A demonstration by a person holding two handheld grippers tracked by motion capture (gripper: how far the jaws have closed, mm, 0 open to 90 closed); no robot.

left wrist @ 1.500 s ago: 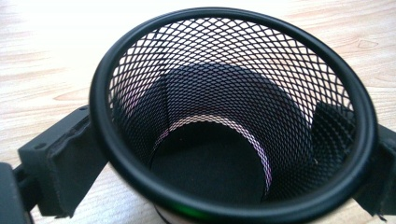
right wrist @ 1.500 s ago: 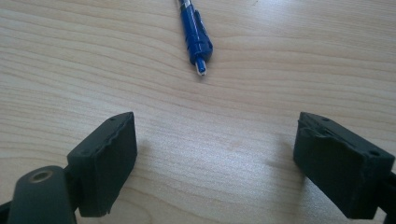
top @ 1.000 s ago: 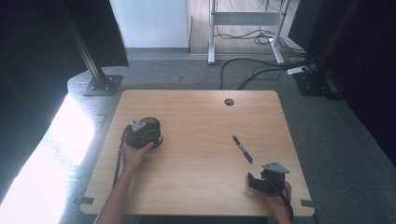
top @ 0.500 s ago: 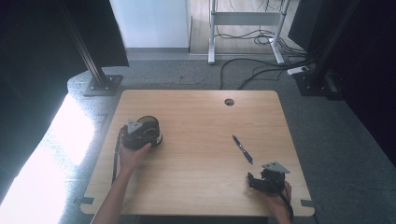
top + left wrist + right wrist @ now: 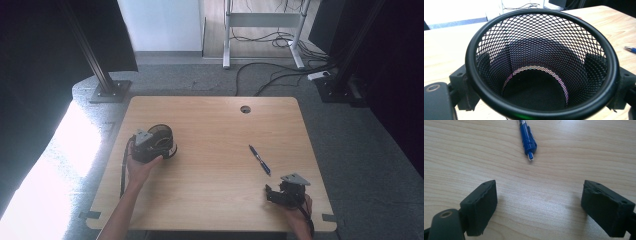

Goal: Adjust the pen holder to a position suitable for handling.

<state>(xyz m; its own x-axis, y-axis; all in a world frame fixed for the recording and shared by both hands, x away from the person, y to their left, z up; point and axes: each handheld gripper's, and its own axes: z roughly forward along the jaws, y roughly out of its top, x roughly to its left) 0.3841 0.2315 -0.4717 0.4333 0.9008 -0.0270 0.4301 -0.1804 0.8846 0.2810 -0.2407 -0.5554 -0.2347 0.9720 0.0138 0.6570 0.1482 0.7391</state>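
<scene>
On the table (image 5: 210, 125), toward its left side, the left tongs (image 5: 159, 145) are clamped on a black mesh cup (image 5: 541, 65). The blue pen (image 5: 259, 159) lies just ahead of the right tongs (image 5: 539, 205), which stand apart and empty, its long axis pointing back at them.
</scene>
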